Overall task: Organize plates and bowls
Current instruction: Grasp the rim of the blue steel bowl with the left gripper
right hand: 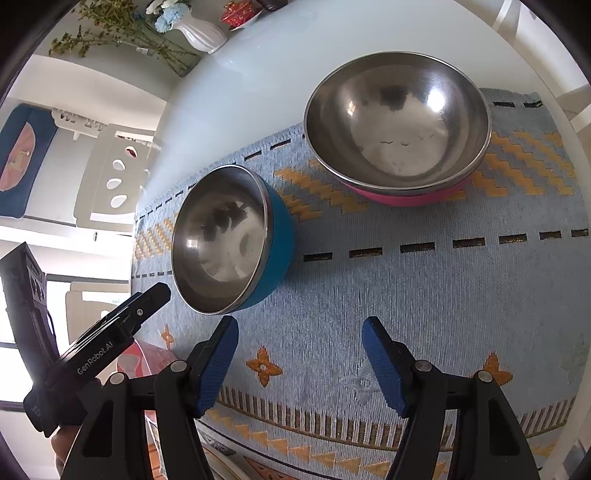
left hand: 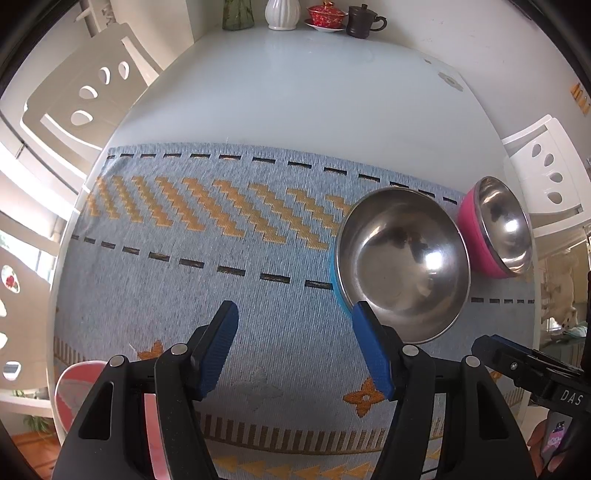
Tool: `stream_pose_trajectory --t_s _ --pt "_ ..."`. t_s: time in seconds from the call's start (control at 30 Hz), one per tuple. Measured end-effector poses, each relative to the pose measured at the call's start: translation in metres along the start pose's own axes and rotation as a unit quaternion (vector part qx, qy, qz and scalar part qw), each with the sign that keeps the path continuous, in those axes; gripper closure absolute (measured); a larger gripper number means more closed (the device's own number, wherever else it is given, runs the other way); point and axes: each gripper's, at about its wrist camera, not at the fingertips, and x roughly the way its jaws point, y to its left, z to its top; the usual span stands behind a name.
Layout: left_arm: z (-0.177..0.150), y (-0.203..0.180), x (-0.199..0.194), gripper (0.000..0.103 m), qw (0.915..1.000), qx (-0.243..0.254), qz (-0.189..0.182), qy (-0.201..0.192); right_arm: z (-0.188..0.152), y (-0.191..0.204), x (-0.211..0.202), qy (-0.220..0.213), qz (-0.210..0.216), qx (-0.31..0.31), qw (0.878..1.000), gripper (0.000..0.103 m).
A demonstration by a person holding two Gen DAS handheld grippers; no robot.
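A blue steel-lined bowl (left hand: 402, 262) sits on the woven mat, just ahead and right of my open, empty left gripper (left hand: 293, 323); its right fingertip is close to the bowl's near rim. A pink steel-lined bowl (left hand: 496, 229) stands behind it to the right. In the right wrist view the blue bowl (right hand: 229, 240) is ahead left and the larger pink bowl (right hand: 399, 125) is farther back. My right gripper (right hand: 299, 338) is open and empty over the mat. A pink plate (left hand: 77, 384) lies at the near left edge, partly hidden by the left gripper.
The blue-grey mat (left hand: 221, 277) covers the near half of the white table (left hand: 295, 92). A white vase (left hand: 282, 14), a red lidded cup (left hand: 327, 14) and a dark mug (left hand: 364, 22) stand at the far edge. White chairs (left hand: 85, 92) surround the table.
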Motion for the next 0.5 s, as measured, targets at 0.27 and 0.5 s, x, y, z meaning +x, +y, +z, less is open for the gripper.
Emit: stream_pose_trajectory --t_s 0.27,0.5 --pt "0.007 -0.005 -0.002 0.041 0.9996 -0.008 -0.025 -0.006 0.003 -0.009 -0.008 -0.011 0.003 0.017 1.000 0.035" --pt "0.018 -0.015 0.005 0.040 0.9986 -0.027 -0.045 -0.003 0.015 -0.012 -0.010 -0.022 -0.001 0.026 0.999 0.035"
